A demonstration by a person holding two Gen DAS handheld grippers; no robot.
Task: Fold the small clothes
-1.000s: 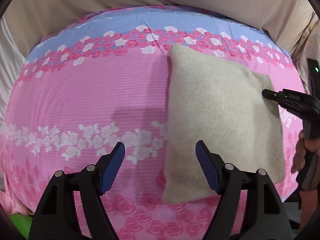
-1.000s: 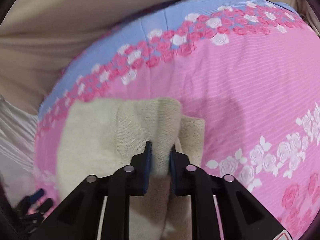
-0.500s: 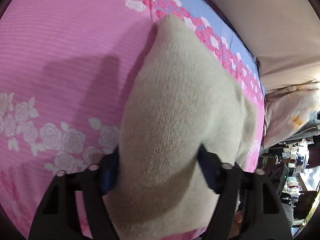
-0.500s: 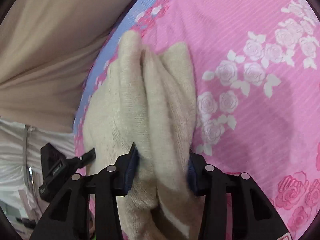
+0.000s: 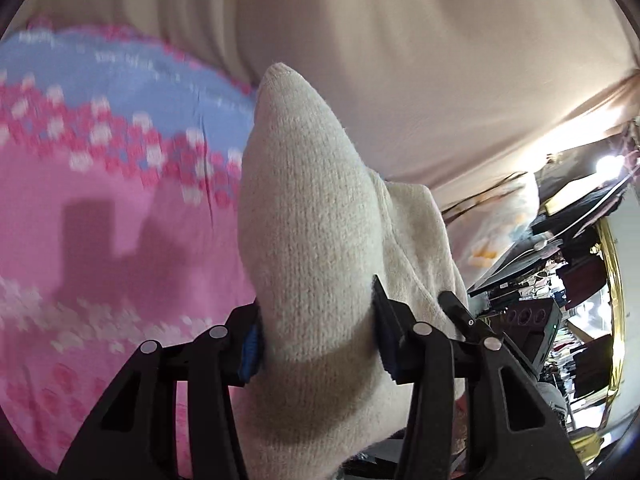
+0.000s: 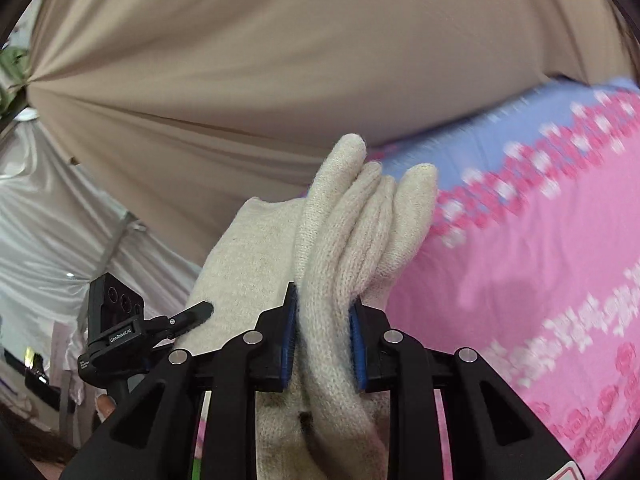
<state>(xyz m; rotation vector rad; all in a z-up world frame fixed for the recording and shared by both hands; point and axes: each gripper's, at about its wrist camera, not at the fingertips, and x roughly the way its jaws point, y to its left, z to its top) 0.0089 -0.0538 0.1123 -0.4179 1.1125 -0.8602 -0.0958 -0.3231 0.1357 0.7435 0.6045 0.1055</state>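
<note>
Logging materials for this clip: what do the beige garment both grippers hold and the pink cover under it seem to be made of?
Beige garment: soft knit, probably wool or acrylic; fine knit rows and a fuzzy halo along its edges, matte. Both the left gripper and the right gripper are clamped on it.

Pink cover: thin printed woven cloth, likely cotton or polyester; flat rose print, faint stripes, little sheen. Blur leaves the weave unclear.

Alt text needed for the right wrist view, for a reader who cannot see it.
The right gripper is clamped on a bunched cream knitted garment, its folds standing up between the blue-padded fingers. To the right lies a pink rose-patterned bedsheet with a blue border; a beige curtain fills the background. The left gripper touches the garment's left side.
</note>
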